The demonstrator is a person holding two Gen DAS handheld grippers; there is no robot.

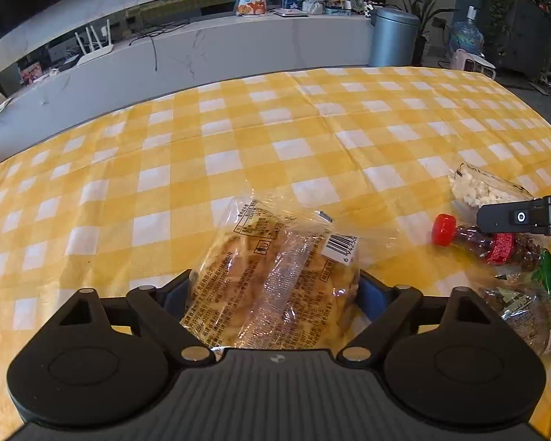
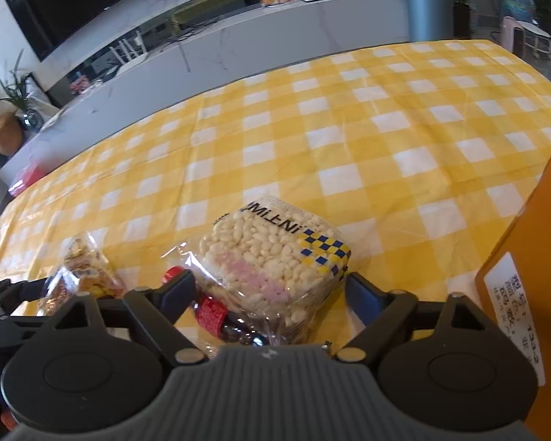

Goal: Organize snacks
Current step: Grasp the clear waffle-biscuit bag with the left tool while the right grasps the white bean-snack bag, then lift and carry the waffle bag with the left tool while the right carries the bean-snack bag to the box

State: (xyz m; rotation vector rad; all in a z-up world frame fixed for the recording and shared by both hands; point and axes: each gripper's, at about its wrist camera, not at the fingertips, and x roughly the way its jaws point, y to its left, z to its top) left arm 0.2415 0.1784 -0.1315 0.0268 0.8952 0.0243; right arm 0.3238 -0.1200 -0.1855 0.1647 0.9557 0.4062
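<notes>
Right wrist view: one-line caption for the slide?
Right gripper fingers straddle a puffed-rice snack pack on the yellow checked tablecloth, orange box alongside.

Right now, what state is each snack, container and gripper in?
left gripper: jaws wide, either side of the bread bag; grip unclear
right gripper: jaws wide, either side of the puffed rice pack; grip unclear
bread bag: sealed, lying flat
puffed rice pack: sealed, resting partly on the bottle
red-capped bottle: capped, lying on its side
orange box: standing beside the snacks

Black left gripper (image 1: pixel 273 290), ribbed grey housing, blue-padded jaws.
</notes>
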